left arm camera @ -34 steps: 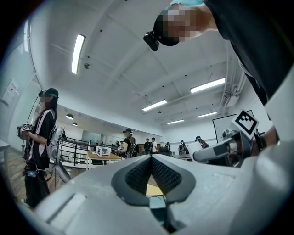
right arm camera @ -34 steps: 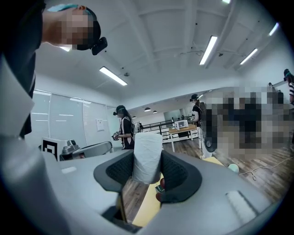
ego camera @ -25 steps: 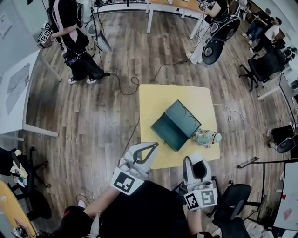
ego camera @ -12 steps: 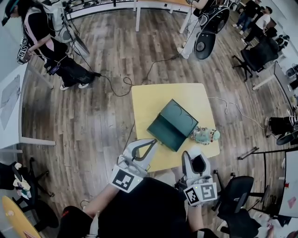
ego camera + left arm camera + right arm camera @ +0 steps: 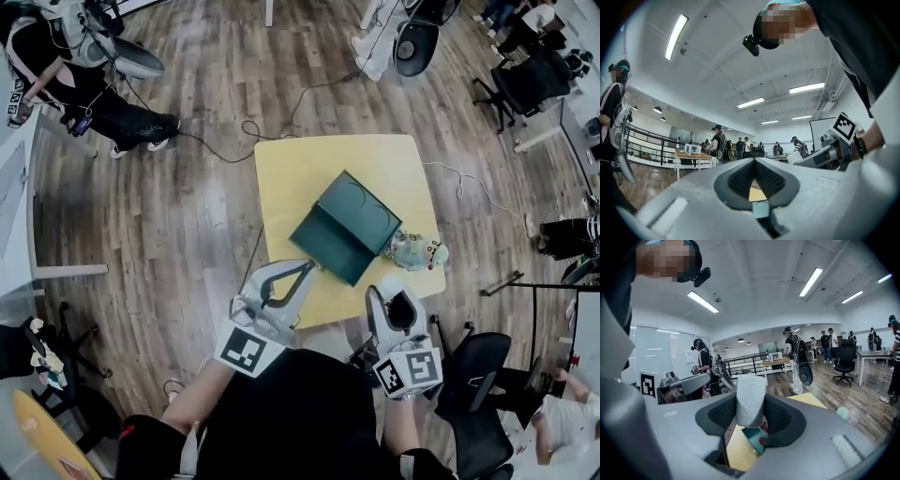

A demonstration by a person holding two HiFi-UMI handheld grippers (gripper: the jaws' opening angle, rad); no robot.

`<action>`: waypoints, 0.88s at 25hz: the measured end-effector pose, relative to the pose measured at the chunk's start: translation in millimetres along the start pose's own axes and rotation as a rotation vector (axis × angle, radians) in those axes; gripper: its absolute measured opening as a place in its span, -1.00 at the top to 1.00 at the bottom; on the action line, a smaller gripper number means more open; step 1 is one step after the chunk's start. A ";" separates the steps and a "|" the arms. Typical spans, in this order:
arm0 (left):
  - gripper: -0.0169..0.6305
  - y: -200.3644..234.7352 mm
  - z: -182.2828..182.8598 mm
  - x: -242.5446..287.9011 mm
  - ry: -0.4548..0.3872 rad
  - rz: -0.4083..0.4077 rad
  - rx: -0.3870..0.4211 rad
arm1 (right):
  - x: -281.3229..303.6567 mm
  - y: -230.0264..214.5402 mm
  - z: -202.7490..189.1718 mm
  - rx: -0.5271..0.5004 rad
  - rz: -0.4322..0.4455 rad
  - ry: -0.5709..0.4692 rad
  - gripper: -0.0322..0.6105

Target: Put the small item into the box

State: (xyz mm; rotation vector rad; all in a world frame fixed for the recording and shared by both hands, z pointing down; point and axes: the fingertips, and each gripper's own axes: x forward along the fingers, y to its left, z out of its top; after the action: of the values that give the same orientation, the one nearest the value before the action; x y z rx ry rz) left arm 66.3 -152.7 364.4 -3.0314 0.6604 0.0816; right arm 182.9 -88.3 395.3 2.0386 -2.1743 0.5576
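Small white item point(image 5: 750, 399), pinched in right gripper point(image 5: 394, 300), has been carried nearer open green box point(image 5: 345, 228); insertion pending. Left gripper point(image 5: 307, 268) pressed together, empty.

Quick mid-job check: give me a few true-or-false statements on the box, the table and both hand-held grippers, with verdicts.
1. The green box lies open on the yellow table. True.
2. The right hand-held gripper is empty. False: it is closed on a white item.
3. The left hand-held gripper has its jaws wide apart. False: their tips meet, with nothing between them.
4. A plush toy lies on the table beside the box. True.
5. The white item is inside the box. False: the right hand-held gripper holds it outside the box.
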 end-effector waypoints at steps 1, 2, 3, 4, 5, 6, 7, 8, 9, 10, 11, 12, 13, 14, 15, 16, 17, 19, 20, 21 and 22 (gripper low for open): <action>0.94 1.3 -2.6 2.5 0.007 0.010 -0.005 | 3.8 -4.2 -4.2 0.009 0.006 0.012 0.33; 0.94 2.9 -4.7 5.0 0.012 0.022 -0.010 | 7.8 -8.0 -8.3 0.020 0.014 0.026 0.33; 0.94 4.7 -6.4 7.3 0.015 0.036 -0.017 | 11.8 -11.5 -11.9 0.029 0.022 0.040 0.33; 0.94 6.5 -8.1 9.7 0.018 0.050 -0.026 | 16.1 -14.9 -15.0 0.032 0.031 0.054 0.33; 0.94 8.0 -10.0 11.9 0.021 0.063 -0.035 | 20.7 -18.5 -18.1 0.032 0.038 0.070 0.33; 0.94 9.3 -12.3 14.2 0.025 0.073 -0.041 | 25.6 -22.4 -21.7 0.032 0.042 0.087 0.33; 0.94 10.1 -15.0 16.3 0.033 0.080 -0.042 | 30.5 -26.3 -26.0 0.034 0.046 0.105 0.33; 0.94 10.5 -18.2 18.2 0.042 0.087 -0.042 | 35.1 -29.8 -30.6 0.038 0.051 0.125 0.33; 0.94 10.6 -21.4 20.0 0.052 0.093 -0.045 | 39.2 -32.6 -35.0 0.042 0.059 0.144 0.33; 0.94 10.4 -24.4 21.7 0.061 0.101 -0.051 | 42.9 -34.7 -38.5 0.043 0.069 0.160 0.33; 0.94 10.0 -26.8 23.8 0.069 0.108 -0.057 | 46.3 -36.6 -41.2 0.041 0.079 0.175 0.33; 0.94 9.7 -28.7 26.4 0.072 0.115 -0.061 | 49.8 -38.7 -43.3 0.036 0.086 0.187 0.33; 0.94 9.7 -30.2 29.7 0.072 0.121 -0.065 | 53.6 -41.2 -45.1 0.029 0.092 0.197 0.33; 0.94 9.6 -31.5 33.2 0.071 0.125 -0.066 | 57.7 -43.8 -47.1 0.023 0.098 0.205 0.33; 0.94 8.8 -32.9 36.6 0.071 0.129 -0.066 | 61.4 -46.3 -49.9 0.020 0.106 0.213 0.33; 0.94 7.0 -34.5 39.5 0.073 0.134 -0.067 | 64.1 -48.5 -53.6 0.020 0.116 0.225 0.33; 0.94 4.5 -36.5 41.7 0.079 0.141 -0.071 | 66.0 -50.5 -58.1 0.020 0.127 0.241 0.33; 0.94 1.1 -41.6 46.0 0.093 0.158 -0.082 | 71.4 -54.5 -67.9 0.011 0.150 0.278 0.33; 0.94 1.1 -44.4 48.2 0.098 0.165 -0.086 | 75.6 -56.6 -72.6 0.004 0.159 0.293 0.33; 0.94 2.2 -47.1 50.0 0.101 0.173 -0.090 | 80.5 -58.3 -76.8 -0.002 0.167 0.306 0.33; 0.94 3.9 -49.9 51.2 0.103 0.181 -0.095 | 85.6 -59.3 -80.3 -0.008 0.175 0.317 0.33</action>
State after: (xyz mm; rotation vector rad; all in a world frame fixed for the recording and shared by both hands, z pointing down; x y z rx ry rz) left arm 113.4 -179.8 411.1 -3.0748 0.9652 -0.0390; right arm 219.7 -143.6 508.7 1.6310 -2.1645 0.8275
